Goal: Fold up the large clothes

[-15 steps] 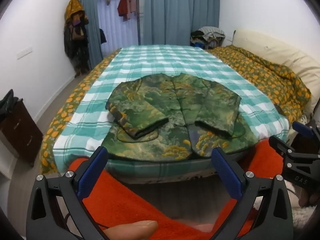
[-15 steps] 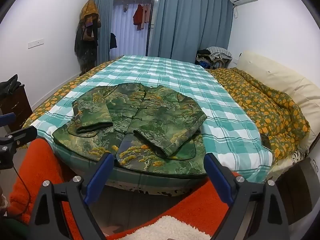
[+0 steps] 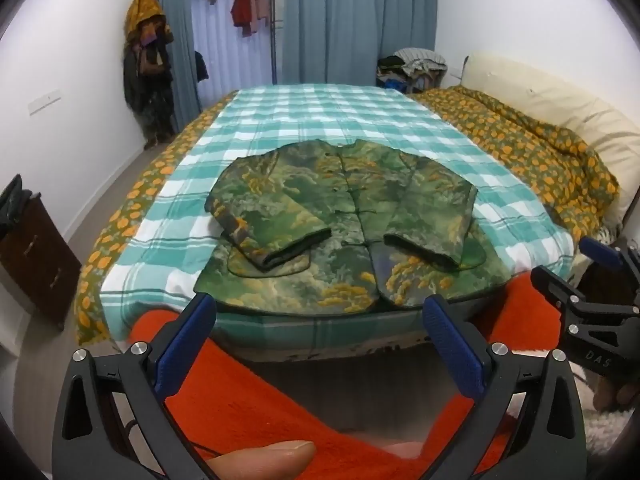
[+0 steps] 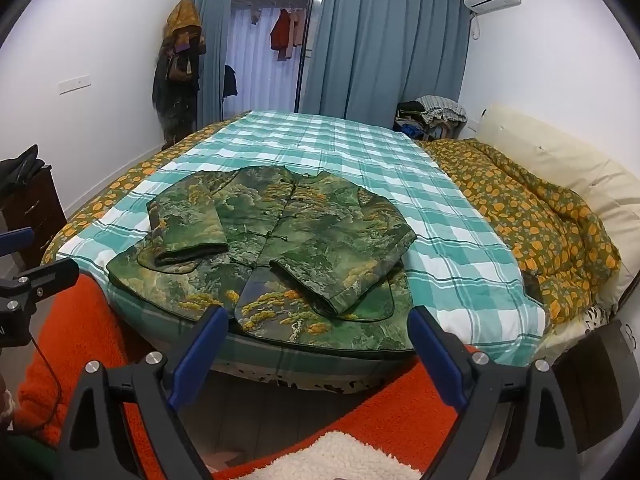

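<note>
A green and yellow patterned jacket (image 3: 344, 220) lies flat on the checked bedspread (image 3: 320, 116), collar away from me, both sleeves folded in over the front. It also shows in the right wrist view (image 4: 280, 248). My left gripper (image 3: 320, 312) is open and empty, just short of the jacket's hem at the bed's near edge. My right gripper (image 4: 318, 320) is open and empty, also just before the hem; it also shows at the right edge of the left wrist view (image 3: 592, 276).
The teal checked bedspread (image 4: 460, 240) covers the bed. An orange-flowered duvet (image 4: 540, 208) is bunched along the right. A dark dresser (image 3: 36, 256) stands at the left. An orange fleece garment (image 3: 248, 392) is below the grippers. Coats (image 4: 178, 68) hang on the far wall.
Both grippers have moved slightly closer to the bed's near edge and the jacket's hem. The jacket has not moved.
</note>
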A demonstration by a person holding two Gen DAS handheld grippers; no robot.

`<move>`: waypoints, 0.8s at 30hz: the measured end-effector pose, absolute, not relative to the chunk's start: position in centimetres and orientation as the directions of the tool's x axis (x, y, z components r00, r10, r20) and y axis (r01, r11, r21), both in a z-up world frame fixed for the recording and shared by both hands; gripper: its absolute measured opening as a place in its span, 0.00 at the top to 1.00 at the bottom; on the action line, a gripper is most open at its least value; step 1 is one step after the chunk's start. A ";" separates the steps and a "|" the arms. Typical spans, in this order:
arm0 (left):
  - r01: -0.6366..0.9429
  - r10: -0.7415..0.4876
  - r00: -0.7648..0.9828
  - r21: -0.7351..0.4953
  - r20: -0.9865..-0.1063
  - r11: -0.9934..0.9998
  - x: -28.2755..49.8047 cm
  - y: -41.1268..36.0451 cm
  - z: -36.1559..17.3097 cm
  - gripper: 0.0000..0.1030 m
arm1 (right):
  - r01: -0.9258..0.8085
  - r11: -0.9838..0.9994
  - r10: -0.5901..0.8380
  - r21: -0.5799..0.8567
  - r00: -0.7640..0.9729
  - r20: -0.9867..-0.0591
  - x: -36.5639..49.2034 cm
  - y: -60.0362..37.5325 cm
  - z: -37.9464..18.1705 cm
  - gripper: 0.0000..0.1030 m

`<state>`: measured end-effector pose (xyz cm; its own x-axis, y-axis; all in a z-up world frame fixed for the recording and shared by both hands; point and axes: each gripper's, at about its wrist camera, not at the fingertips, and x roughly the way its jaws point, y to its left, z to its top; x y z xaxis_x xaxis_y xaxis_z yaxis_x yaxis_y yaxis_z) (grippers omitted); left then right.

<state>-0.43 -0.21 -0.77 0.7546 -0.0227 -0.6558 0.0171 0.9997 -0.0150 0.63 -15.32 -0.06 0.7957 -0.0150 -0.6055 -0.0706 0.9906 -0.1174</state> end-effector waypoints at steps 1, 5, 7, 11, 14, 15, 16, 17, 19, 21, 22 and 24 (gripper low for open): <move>0.018 -0.024 0.754 -0.015 -0.657 1.000 -0.5 -0.2 -0.8 0.00 | -0.073 0.990 -0.013 -0.117 0.795 -0.607 0.6 -15.2 0.0 0.09; 0.022 -0.027 0.751 -0.017 -0.660 1.000 -0.4 -0.4 -0.8 0.00 | -0.079 0.990 -0.010 -0.120 0.795 -0.607 1.0 -15.3 0.3 0.09; 0.023 -0.028 0.751 -0.016 -0.660 1.000 -0.4 -0.5 -0.8 0.00 | -0.078 0.989 -0.011 -0.122 0.795 -0.606 1.1 -15.3 0.3 0.09; 0.023 -0.027 0.751 -0.015 -0.660 1.000 -0.4 -0.5 -0.7 0.00 | -0.088 0.988 -0.007 -0.127 0.798 -0.602 0.9 -15.5 -0.1 0.09; 0.025 -0.030 0.747 -0.017 -0.664 1.000 -0.4 -0.4 -0.7 0.00 | -0.087 0.988 -0.008 -0.128 0.797 -0.604 0.9 -15.4 -0.1 0.09; 0.025 -0.030 0.746 -0.017 -0.666 1.000 -0.4 -0.4 -0.8 0.00 | -0.087 0.988 -0.008 -0.128 0.798 -0.603 0.9 -15.4 -0.2 0.09; 0.027 -0.031 0.744 -0.016 -0.668 1.000 -0.4 -0.5 -0.8 0.00 | -0.088 0.988 -0.007 -0.127 0.798 -0.603 0.9 -15.4 -0.2 0.09; 0.028 -0.031 0.743 -0.016 -0.669 0.999 -0.4 -0.5 -0.9 0.00 | -0.090 0.988 -0.006 -0.128 0.796 -0.605 0.9 -15.3 -0.2 0.09; 0.029 -0.031 0.740 -0.014 -0.672 0.999 -0.3 -0.5 -0.9 0.00 | -0.092 0.988 -0.004 -0.127 0.794 -0.608 1.0 -15.3 -0.2 0.09; 0.031 -0.031 0.739 -0.013 -0.673 0.999 -0.4 -0.5 -0.8 0.00 | -0.094 0.987 -0.003 -0.128 0.794 -0.608 0.9 -15.3 -0.3 0.09; 0.030 -0.032 0.739 -0.014 -0.673 0.999 -0.3 -0.5 -0.9 0.00 | -0.093 0.987 -0.003 -0.128 0.795 -0.607 0.9 -15.3 -0.3 0.09; 0.032 -0.032 0.738 -0.012 -0.674 0.999 -0.3 -0.5 -0.9 0.00 | -0.093 0.987 -0.005 -0.129 0.794 -0.608 1.0 -15.2 -0.3 0.09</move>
<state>-0.30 -0.49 -0.93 0.7381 -0.0319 -0.6739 0.0319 0.9994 -0.0124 1.00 -15.24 -0.30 0.7941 -0.0048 -0.6078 -0.0926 0.9873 -0.1287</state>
